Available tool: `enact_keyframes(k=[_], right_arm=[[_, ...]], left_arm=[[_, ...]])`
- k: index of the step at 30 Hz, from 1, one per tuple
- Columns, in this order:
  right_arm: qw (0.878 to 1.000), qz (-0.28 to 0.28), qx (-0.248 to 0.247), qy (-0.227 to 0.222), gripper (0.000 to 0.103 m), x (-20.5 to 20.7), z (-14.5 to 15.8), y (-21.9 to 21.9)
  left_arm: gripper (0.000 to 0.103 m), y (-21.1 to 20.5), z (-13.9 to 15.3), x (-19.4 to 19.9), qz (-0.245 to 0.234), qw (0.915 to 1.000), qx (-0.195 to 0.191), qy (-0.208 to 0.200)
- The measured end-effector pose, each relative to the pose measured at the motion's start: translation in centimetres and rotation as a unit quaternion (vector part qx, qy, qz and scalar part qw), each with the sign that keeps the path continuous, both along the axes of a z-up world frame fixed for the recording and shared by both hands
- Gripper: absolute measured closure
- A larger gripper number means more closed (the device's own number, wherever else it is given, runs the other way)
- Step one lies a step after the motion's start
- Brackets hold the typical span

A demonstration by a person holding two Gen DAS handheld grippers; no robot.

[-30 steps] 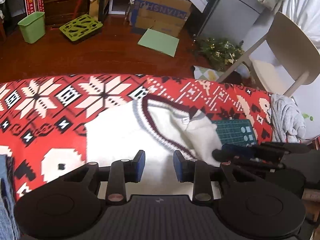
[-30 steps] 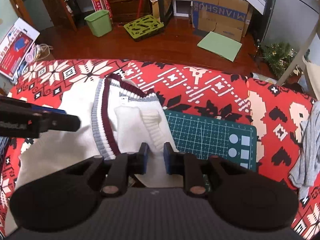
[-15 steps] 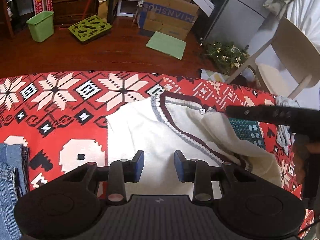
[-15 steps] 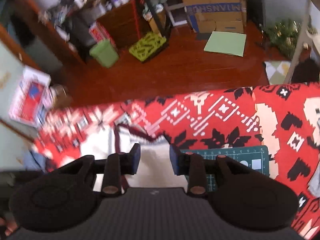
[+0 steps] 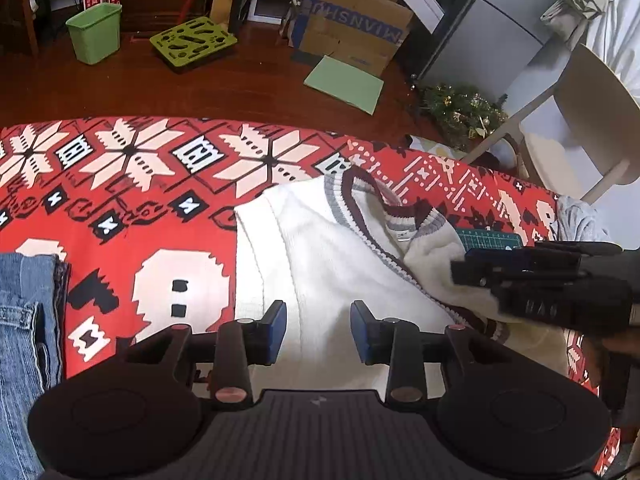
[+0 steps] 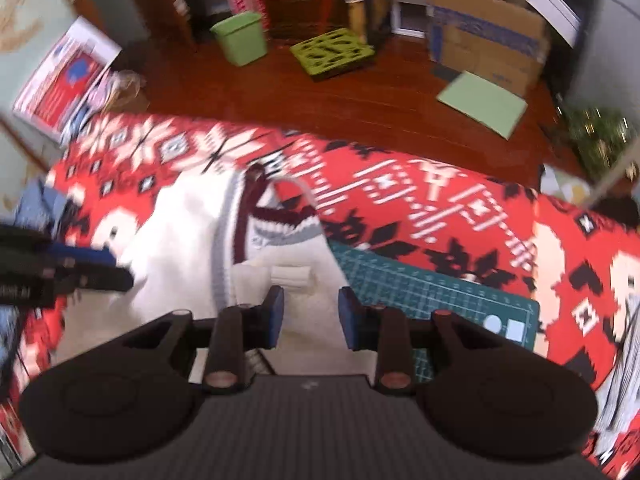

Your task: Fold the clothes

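The left gripper (image 5: 318,330) has its blue pads part-way apart and opening a little, with nothing between them; they hang over the plain white body of the sweater (image 5: 320,264). The right gripper (image 6: 310,318) shows a similar gap, also empty, over the sweater's right side, where a folded sleeve cuff (image 6: 290,276) sits just beyond the pads. In the left view the right gripper's tip lies close over the bunched cloth below the collar, but whether it touches I cannot tell.

The sweater lies on the red patterned blanket (image 5: 160,184), collar away from the person, its right edge spilling onto the green cutting mat (image 6: 420,292). The right side looks partly folded in and lumpy, so I judge the step in hand is folding the sides inward. The next move likely calls for closing on an edge of the cloth and carrying it across flat.

Jeans (image 5: 24,320) rest at the blanket's left, well apart
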State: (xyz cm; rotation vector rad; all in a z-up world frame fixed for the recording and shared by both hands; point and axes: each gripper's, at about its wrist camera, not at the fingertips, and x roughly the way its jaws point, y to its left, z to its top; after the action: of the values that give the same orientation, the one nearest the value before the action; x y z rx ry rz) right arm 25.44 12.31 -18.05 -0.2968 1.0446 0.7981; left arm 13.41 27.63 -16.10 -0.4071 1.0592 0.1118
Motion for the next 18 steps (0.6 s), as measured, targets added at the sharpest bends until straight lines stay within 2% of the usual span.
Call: enact_keyframes(k=[5,11,14,15,18], right_arm=[[0.998,0.052,-0.026,-0.02,0.069,-1.3,-0.2,1.0],[0.996,0.085,-0.036,-0.013,0.066,-0.3,-0.6,1.7],[0.996,0.088,-0.028,0.002,0.078,0.2,-0.7,1.4],[0.996,0.087,-0.027,0.003,0.09,0.2,-0.6,1.3],[0.997,0.071,-0.024,-0.004,0.094,-0.3,0.2,0.8]], left_arm=[[0.066,-0.2,-0.1,-0.2,-0.003,1.0,-0.001,0.001],[0.065,-0.2,-0.3,-0.4,-0.001,1.0,-0.007,0.003],[0.064,-0.2,-0.4,-0.4,0.0,0.9999,-0.01,0.004],[0.064,-0.2,-0.4,-0.4,0.001,0.9999,-0.011,0.005],[0.064,-0.2,-0.3,-0.3,0.002,0.9999,-0.013,0.005]])
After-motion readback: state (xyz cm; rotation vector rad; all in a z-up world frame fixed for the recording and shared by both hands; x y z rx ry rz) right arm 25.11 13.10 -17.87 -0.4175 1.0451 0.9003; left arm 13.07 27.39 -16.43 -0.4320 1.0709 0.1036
